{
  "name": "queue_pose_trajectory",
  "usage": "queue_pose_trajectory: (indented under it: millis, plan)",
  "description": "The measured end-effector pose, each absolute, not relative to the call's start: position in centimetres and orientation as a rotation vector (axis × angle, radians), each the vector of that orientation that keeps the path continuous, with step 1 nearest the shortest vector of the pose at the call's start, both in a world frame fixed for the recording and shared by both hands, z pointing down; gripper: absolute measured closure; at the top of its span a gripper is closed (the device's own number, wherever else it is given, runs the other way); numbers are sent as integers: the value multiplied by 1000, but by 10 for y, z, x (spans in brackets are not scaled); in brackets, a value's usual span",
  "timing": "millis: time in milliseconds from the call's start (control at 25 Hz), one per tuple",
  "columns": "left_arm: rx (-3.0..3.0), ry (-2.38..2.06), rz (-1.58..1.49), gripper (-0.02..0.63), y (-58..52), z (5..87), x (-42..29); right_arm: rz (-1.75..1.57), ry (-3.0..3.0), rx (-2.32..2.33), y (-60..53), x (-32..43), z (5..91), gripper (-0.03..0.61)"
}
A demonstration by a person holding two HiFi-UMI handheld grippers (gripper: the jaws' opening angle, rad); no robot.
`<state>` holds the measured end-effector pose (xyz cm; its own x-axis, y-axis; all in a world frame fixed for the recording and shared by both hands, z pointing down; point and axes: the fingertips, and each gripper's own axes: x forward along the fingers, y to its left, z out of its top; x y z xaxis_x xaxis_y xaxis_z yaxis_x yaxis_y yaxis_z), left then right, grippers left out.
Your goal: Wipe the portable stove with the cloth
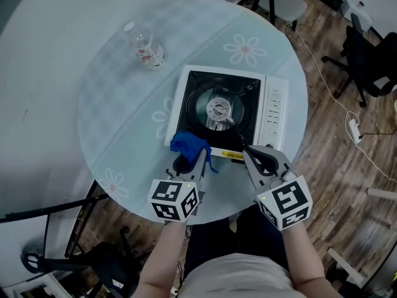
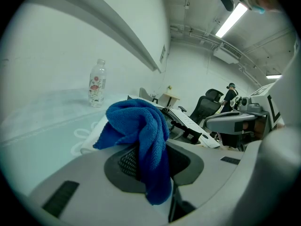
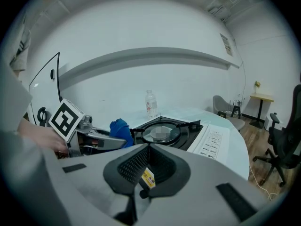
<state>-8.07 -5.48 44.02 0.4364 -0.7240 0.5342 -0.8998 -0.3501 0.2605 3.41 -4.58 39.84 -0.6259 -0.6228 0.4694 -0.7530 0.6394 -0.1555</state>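
The cloth (image 1: 188, 144) was clamped in the left hand-held gripper (image 1: 191, 157) over the portable stove's (image 1: 273, 107) corner; the right hand-held gripper (image 1: 244, 148) was closed, empty. Unbraced, the stove could be shoved across the counter (image 1: 118, 110).

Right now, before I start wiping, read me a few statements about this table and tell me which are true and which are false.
1. The left claw is shut on the blue cloth. True.
2. The plastic bottle stands on the portable stove. False: it stands on the round table, apart from the stove.
3. The right claw grips a corner of the cloth. False: it is shut on nothing, by the stove's near edge.
4. A pot sits on the burner. False: the burner is bare.
5. The cloth is at the stove's near left corner, as the person sees it. True.
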Motion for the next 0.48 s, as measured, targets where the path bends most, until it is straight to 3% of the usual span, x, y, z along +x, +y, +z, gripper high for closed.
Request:
queue_pose_trajectory:
  millis: [480]
  plan:
    - [2129,-1398,401,506,-52,439,-78,491,-2485,1077,-38,50,402,555]
